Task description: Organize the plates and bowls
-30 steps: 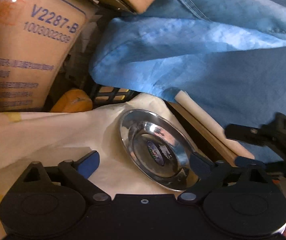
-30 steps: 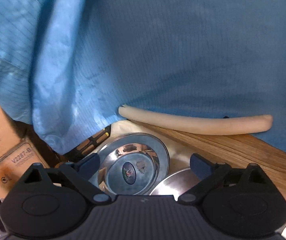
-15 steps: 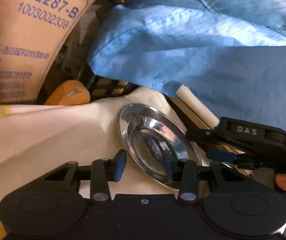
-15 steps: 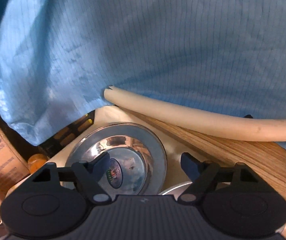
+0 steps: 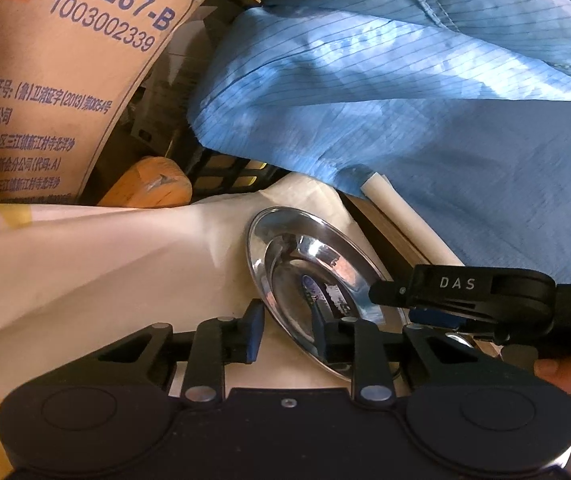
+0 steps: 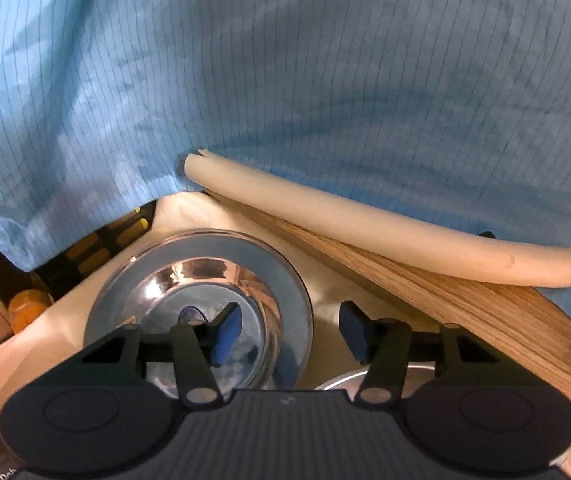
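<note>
In the left wrist view, the left gripper (image 5: pixel 287 330) sits low over a cream cloth (image 5: pixel 97 264), its jaws part-way closed and straddling the near-left rim of a shiny steel plate (image 5: pixel 313 280): the left pad lies outside the rim on the cloth, the right pad inside the dish, with a gap on each side, so nothing is pinched yet. The plate lies flat just ahead and slightly right of this gripper. The right gripper (image 5: pixel 413 304) reaches in from the right, its tip over the plate's right edge; a printed cardboard box (image 5: pixel 57 80) stands far left and blue striped fabric (image 5: pixel 405 120) hangs across the far right. In the right wrist view, the right gripper (image 6: pixel 289 334) is spread wide and holds nothing; its left pad hovers above the plate's (image 6: pixel 201 308) well, its right pad over bare cloth (image 6: pixel 325 280) to the right of the rim. A second steel rim (image 6: pixel 381 376) peeks out near the right finger, touching or just beside the first; which one, I cannot tell. A pale foam tube (image 6: pixel 365 224) lies along a wooden board (image 6: pixel 485 320) beyond, under the fabric (image 6: pixel 285 80). Judging by this, the left gripper is better placed: it needs only to close on the rim it brackets.
</note>
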{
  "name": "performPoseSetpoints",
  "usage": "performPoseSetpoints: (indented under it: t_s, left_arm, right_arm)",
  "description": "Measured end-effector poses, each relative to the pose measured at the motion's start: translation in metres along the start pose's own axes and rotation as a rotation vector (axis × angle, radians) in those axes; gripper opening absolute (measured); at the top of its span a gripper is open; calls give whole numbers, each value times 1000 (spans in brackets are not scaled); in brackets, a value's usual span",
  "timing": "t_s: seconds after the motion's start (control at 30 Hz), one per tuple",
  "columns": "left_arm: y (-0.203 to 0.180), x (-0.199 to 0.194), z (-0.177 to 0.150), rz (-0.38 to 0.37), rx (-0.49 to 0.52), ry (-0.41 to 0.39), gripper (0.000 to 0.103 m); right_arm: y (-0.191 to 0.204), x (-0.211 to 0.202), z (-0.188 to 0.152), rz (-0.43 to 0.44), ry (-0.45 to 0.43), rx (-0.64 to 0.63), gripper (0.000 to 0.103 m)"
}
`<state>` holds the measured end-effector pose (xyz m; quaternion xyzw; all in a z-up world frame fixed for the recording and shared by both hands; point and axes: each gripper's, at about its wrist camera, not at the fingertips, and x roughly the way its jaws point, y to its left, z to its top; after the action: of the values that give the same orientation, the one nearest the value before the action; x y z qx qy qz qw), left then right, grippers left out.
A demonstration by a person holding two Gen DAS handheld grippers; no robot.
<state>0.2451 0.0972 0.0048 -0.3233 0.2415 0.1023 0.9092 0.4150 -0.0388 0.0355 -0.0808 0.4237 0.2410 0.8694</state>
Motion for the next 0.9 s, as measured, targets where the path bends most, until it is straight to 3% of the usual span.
performPoseSetpoints:
  t_s: [0.23,0.47,0.7,0.9]
  left_arm:
    - [0,3,1,13,-14,8,15]
    - [1,3,2,15,-15,6,15]
    - [0,-1,1,22,-11,-1,14]
    - [-2,-12,0,12,19,-53,14]
  right_arm:
    - [11,12,2,-35,50,-38,52]
    - [18,21,1,-56,71,-45,29]
    - [10,15,0,-18,47,2,24]
    - [1,1,-1,11,21,30,23]
